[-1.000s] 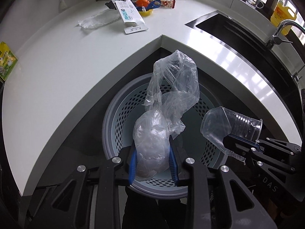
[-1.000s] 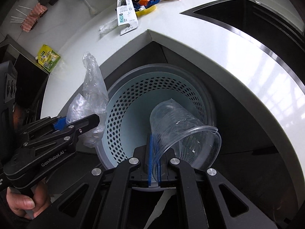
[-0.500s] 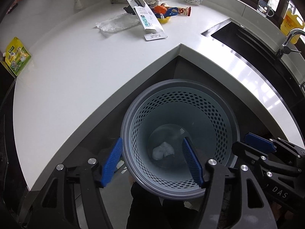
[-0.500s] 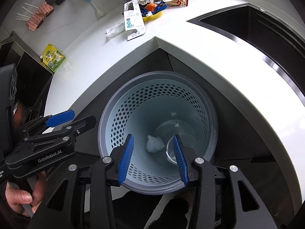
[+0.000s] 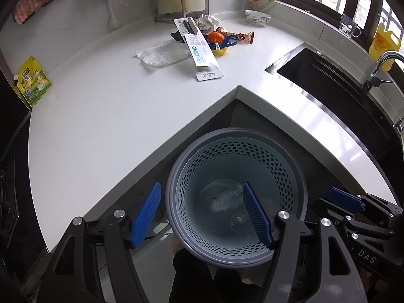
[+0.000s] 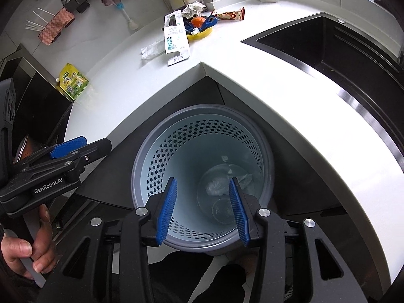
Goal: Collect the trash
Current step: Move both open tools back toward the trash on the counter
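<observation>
A grey perforated trash bin (image 5: 176, 184) (image 6: 141, 166) stands on the floor in the counter's inner corner. A crumpled clear plastic bag (image 5: 223, 200) (image 6: 217, 185) and a clear plastic cup (image 5: 237, 221) (image 6: 222, 209) lie at its bottom. My left gripper (image 5: 202, 214) is open and empty above the bin's near rim. My right gripper (image 6: 203, 209) is open and empty over the bin. More trash sits at the back of the white counter (image 5: 101, 106): a white carton (image 5: 202, 50) (image 6: 175, 40), a clear wrapper (image 5: 161, 54), a snack bar wrapper (image 5: 242, 36) (image 6: 229, 14).
A green-yellow pouch (image 5: 32, 80) (image 6: 73, 82) lies at the counter's left edge. A black sink (image 5: 328, 88) (image 6: 341, 50) with a tap (image 5: 378, 68) is at the right. A bowl (image 5: 257, 17) and a yellow bottle (image 5: 383, 43) stand at the back.
Both grippers opened and let the plastic bag and the cup drop into the bin. Both have since risen and pulled back a little from the bin.
</observation>
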Action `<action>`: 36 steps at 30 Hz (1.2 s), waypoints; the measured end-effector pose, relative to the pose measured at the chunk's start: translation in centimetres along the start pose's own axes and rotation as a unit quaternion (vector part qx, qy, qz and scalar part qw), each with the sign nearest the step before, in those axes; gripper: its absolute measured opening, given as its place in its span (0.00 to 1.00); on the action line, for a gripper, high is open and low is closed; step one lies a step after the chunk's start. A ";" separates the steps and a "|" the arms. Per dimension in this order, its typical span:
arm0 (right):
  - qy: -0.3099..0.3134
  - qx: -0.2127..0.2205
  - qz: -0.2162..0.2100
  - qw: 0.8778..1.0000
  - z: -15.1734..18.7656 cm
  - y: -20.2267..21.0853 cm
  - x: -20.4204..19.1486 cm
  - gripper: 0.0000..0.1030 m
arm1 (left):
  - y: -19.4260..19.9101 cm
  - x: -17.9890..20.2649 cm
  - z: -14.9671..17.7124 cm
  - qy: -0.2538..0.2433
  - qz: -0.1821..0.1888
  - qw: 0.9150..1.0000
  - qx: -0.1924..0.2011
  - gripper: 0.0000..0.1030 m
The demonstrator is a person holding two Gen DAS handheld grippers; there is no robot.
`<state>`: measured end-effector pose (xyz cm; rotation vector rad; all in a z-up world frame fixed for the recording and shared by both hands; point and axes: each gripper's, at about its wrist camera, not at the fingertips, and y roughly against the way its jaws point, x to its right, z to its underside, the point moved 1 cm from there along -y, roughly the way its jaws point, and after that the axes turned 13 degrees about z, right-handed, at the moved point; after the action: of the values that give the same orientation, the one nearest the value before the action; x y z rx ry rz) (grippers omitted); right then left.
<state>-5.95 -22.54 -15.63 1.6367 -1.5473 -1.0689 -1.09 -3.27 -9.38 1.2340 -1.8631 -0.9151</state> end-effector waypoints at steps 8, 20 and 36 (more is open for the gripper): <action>0.014 0.027 0.000 1.000 -0.4 2.2 0.9 0.40 | 2.2 0.4 -0.9 0.010 -0.022 0.999 0.033 0.67; 0.026 0.062 -0.011 0.998 -2.1 4.4 1.4 0.41 | 6.1 0.1 -1.5 0.024 -0.049 0.996 0.077 0.72; -0.001 0.090 0.019 0.996 -9.1 2.5 -3.6 0.48 | 6.9 -6.1 -8.5 -0.018 -0.041 0.993 0.111 0.78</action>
<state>0.94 -19.97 -8.72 1.7177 -1.7123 -0.9338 4.92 2.98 -0.34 1.4448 -1.9980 -0.7920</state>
